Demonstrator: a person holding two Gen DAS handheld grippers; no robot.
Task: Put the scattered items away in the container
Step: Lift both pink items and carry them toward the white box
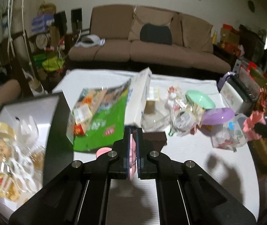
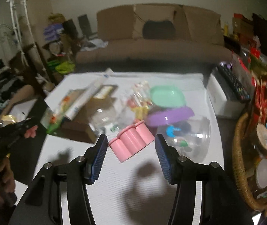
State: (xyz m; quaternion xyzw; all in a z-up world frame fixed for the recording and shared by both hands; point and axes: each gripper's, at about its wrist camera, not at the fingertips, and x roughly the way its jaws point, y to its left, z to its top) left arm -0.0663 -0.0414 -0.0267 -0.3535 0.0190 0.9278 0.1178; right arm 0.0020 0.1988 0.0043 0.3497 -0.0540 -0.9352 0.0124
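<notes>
My left gripper is shut on a small pink item, held above the white table beside the black-walled container, which holds several snack packets. My right gripper is open; a pink scalloped cup sits tilted between its fingers, touching neither pad. Scattered on the table are a green snack bag, a white box, a green dish, a purple dish and a clear dome with small toys.
A wicker basket with jars and bananas stands at the right edge. A white box with a remote sits at the back right. A brown block lies mid-table. A brown sofa is behind.
</notes>
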